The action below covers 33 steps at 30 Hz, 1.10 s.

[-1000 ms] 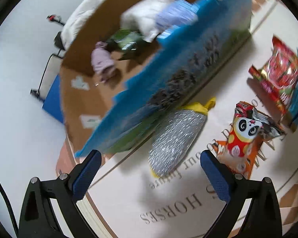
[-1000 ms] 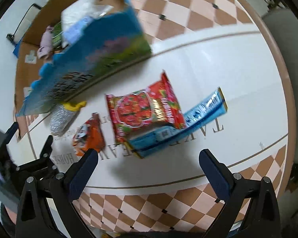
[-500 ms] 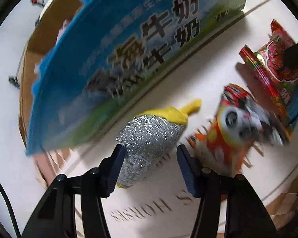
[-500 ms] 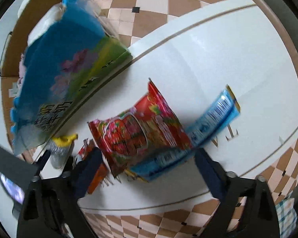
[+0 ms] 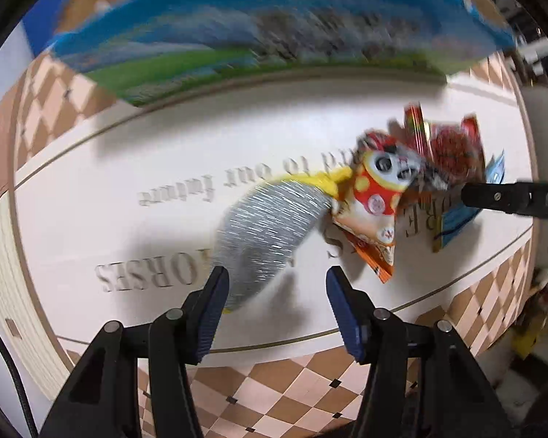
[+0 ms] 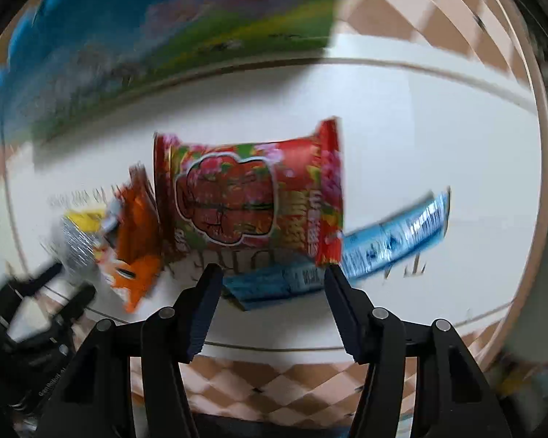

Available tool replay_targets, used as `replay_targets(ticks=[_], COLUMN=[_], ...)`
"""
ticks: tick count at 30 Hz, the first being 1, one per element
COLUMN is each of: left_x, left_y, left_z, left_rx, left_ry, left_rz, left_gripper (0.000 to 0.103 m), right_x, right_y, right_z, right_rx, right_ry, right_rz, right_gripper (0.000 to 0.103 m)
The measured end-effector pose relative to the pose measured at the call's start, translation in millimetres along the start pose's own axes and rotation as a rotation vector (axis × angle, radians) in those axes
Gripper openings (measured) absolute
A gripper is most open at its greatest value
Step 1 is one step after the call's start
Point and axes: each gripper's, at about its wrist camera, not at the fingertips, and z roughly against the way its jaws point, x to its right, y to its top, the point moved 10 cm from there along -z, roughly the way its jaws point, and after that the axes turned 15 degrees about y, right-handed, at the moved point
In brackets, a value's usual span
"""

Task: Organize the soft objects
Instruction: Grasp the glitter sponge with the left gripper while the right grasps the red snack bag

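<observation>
Two hand-held grippers hover low over a scatter of soft packets on a white tabletop (image 5: 91, 189).

The left gripper (image 5: 276, 304) has its jaws parted, one blue pad beside the near end of a silver scrubber with a yellow tip (image 5: 270, 226), nothing clasped. Touching the scrubber's far end lies an orange panda snack bag (image 5: 374, 200), with a red snack bag (image 6: 252, 197) just behind it. The right gripper (image 6: 272, 301) also stands with jaws apart and empty, its pads at the near edge of the red bag and over a blue wrapper (image 6: 391, 241) that pokes out from under it. A large blue-and-green carton (image 5: 274, 25), blurred, stands along the table's far side; printed lettering runs across the surface.
</observation>
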Motion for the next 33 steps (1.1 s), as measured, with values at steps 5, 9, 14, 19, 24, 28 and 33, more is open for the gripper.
replay_targets(ticks=[5,9,14,19,24,28,33], left_x=[-19.9,-16.2,-4.0,-0.4,3.0,18.0,51.9], left_y=[18.0,26.7,30.1,31.6,39.3,33.1,28.9], left_z=[12.1,5.3,-14.7,-21.9,-13.2,-12.2,-26.4], left_rx=[0.049,0.061,0.044,0.03,0.035,0.055,0.021], left_ry=[0.059,0.125,0.157,0.13,0.126,0.167,0.201], left_rz=[0.014,-0.029,-0.055,-0.05,-0.072,-0.153,-0.317], left_gripper=[0.061,0.062,0.062,0.062,0.062,0.062,0.064], right_x=[18.1,24.4,21.5,8.4,-23.8,-26.4,-22.9], right_y=[6.3,15.4,39.7,44.7,37.2,25.6,40.9], right_z=[13.4,-0.5,0.9,-4.9,-13.8,-8.3,6.3], right_rx=[0.163,0.19,0.258,0.203,0.053,-0.017,0.062], right_ry=[0.32,0.358,0.35,0.187,0.012,-0.125,0.107], right_rz=[-0.395,-0.572,-0.629,-0.496,-0.096,0.084,-0.131], right_gripper=[0.089,0.095,0.098,0.075,0.068,0.068,0.081])
